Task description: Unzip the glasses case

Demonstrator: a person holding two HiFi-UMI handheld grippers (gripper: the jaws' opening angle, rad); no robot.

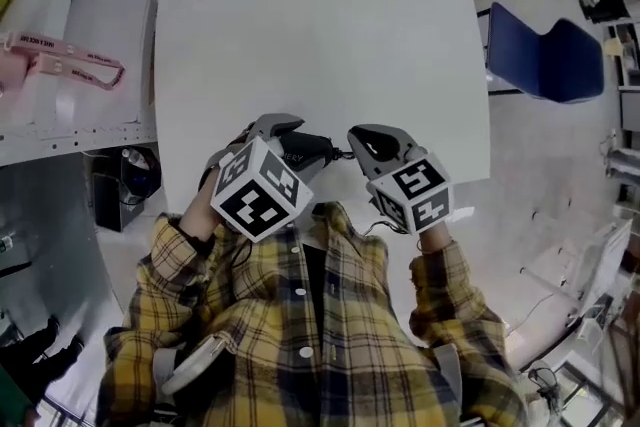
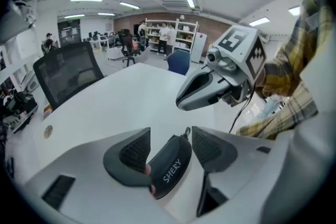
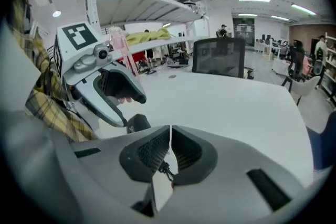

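While my left gripper (image 2: 170, 132) clamps the glasses case (image 2: 169, 170), my right gripper (image 3: 170, 134) pinches its zipper pull (image 3: 165, 168) at the case's three o'clock end, above the six o'clock edge of the table (image 1: 320, 35). The zip looks closed; I judge all the unzipping remains.

White capitals spelling "SHERY" run along the dark case (image 2: 168, 173) in the left gripper view. In the head view only the end of the word, "ERY", shows on the case (image 1: 303, 151). A pink strap (image 1: 62, 61) at that view's left edge carries dark print too small to read. Black-and-white square code markers cover the left cube (image 1: 258, 190) and the right cube (image 1: 418, 192), showing blocky patterns rather than letters.
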